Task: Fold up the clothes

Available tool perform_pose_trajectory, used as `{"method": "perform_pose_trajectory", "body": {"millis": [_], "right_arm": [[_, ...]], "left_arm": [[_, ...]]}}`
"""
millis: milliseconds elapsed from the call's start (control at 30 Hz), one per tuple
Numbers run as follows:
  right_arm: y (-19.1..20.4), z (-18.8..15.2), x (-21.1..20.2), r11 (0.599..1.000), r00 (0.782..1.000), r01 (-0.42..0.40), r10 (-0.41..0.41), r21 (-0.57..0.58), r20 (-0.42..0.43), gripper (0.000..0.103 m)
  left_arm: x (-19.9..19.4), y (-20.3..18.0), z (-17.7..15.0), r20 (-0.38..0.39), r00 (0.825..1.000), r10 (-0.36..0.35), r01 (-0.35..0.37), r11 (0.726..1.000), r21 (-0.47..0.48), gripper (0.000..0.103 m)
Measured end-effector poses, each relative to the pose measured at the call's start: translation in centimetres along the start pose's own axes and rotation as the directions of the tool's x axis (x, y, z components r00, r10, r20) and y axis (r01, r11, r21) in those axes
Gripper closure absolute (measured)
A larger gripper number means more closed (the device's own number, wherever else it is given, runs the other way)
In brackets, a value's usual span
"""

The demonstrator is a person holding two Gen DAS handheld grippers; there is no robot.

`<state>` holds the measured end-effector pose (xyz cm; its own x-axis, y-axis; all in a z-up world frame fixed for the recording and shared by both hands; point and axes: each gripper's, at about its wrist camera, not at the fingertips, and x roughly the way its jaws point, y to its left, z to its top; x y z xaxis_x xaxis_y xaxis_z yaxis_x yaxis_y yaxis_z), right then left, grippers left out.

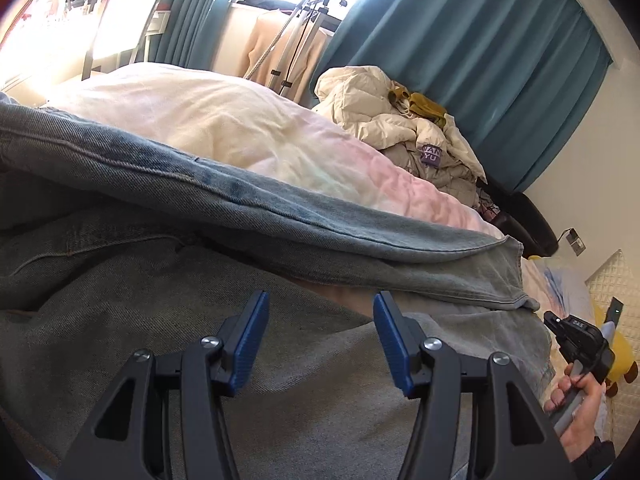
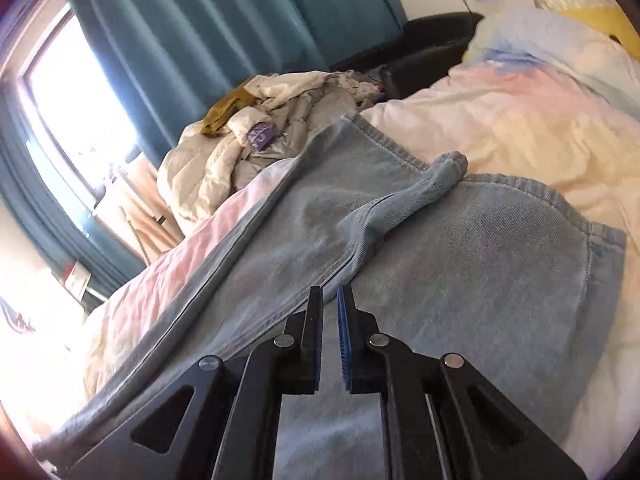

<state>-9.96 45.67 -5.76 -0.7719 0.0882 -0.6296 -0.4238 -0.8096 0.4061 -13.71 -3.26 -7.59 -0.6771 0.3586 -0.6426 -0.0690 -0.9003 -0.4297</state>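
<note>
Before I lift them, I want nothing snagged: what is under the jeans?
The jeans lie spread on a pink and cream quilt, which shows along their edges. Whatever sits directly beneath the denim is covered and cannot be seen.

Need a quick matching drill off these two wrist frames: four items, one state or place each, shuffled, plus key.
Items:
1. left tool
2. right tool
3. jeans
4. white jacket

States:
A. heaped at the far side of the bed, near the teal curtain
B. fingers wide apart, nothing between them
C. spread over the duvet
D. fingers nearly together, only a thin gap

Pairs: 1-B, 2-D, 3-C, 4-A
</note>
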Motion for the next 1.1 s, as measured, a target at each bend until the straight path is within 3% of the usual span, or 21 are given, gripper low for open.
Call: {"method": "perform_pose_trajectory", "body": {"millis": [233,433,633,833,967,1100], "right_arm": [[6.7,-6.3,-8.0,0.980,0.992,-0.117,0.108,-0.161,-0.060,0.095],[10.1,-9.7,-10.4,0.947,0.984,-0.174,0.154,-0.268,-0.094,0.095],[9.5,-9.7,-9.3,0.949,0.982,-0.180,0.157,-0.260,-0.109,0.095],[9.8,-9.9,-7.6,0.950,0.976,-0.194,0.161,-0.245,-0.149,0.095],[10.3,-10.1,-7.1,0.944,0.970,-0.216,0.179,-0.250,-0.163,0.095],[10.5,-10.3,-6.0,0.944,0.967,-0.220,0.178,-0.245,-0.184,0.095]], "left_arm": [[-3.7,-0.3,-0.4,0.048,0.998,0.026,-0.028,0.999,0.036,0.047],[-5.4,2.1,1.3,0.014,0.983,0.183,-0.183,0.983,0.026,0.047],[-5.5,4.5,4.0,-0.007,0.941,0.337,-0.335,0.937,0.099,0.047],[-4.1,8.4,6.5,-0.069,0.895,0.441,-0.436,0.897,0.070,0.047],[-2.9,9.4,7.3,-0.051,0.849,0.525,-0.518,0.849,0.107,0.047],[-1.5,9.8,8.3,-0.043,0.826,0.562,-0.556,0.824,0.109,0.047]]}}
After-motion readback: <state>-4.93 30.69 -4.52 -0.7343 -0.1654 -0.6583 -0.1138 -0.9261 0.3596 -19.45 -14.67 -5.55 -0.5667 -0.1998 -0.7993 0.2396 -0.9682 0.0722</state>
